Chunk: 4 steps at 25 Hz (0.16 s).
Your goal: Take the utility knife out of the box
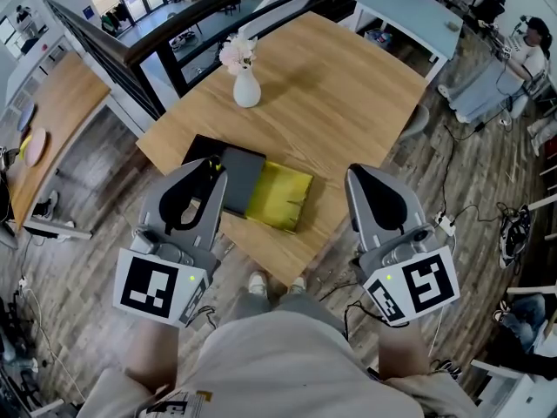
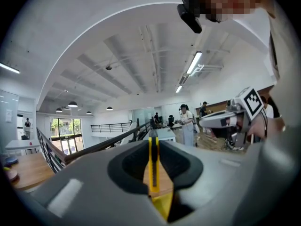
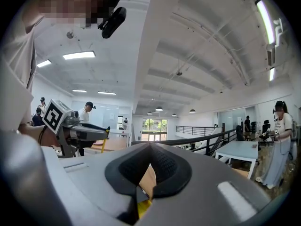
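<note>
Left gripper (image 1: 211, 171): I hold it level, jaws clamped on the yellow utility knife (image 2: 153, 166), by the open box (image 1: 244, 179) at the wooden table (image 1: 348, 103)'s near corner. Right gripper (image 1: 363, 177): level, jaws together, empty, beside the table's edge, above open floor (image 1: 78, 320).

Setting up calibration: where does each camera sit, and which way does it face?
Head view: head-mounted, steeply down at table, box; left gripper, right gripper, torso show.
Left gripper view: on it, level along jaws gripping knife.
Right gripper view: on it, level along shut jaws.
Shared: each gripper view shows the other.
</note>
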### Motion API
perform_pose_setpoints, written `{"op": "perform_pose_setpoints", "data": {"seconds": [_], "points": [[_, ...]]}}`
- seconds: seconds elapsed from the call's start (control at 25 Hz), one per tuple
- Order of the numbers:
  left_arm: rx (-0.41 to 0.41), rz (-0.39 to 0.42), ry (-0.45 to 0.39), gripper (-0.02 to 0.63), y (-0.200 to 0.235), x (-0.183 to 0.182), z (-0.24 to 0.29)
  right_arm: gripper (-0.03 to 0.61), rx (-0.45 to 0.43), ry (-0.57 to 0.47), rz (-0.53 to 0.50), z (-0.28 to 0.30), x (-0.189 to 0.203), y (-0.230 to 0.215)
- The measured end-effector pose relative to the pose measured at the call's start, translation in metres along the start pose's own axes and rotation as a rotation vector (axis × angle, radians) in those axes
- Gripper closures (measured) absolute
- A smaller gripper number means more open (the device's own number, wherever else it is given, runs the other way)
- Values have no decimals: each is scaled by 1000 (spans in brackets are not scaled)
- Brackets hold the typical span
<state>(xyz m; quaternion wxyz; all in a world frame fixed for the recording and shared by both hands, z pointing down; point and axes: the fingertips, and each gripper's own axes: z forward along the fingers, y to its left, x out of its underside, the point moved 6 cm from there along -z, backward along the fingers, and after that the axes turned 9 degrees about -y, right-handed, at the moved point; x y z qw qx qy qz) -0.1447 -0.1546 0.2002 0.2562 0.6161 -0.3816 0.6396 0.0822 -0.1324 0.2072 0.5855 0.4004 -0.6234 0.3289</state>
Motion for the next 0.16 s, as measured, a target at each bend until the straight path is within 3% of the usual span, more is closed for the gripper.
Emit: {"op": "perform_pose_setpoints", "data": {"seconds": [0.16], "points": [[8,10,11,549,0,5,3,578,2,7,0,2,5,-3]]}}
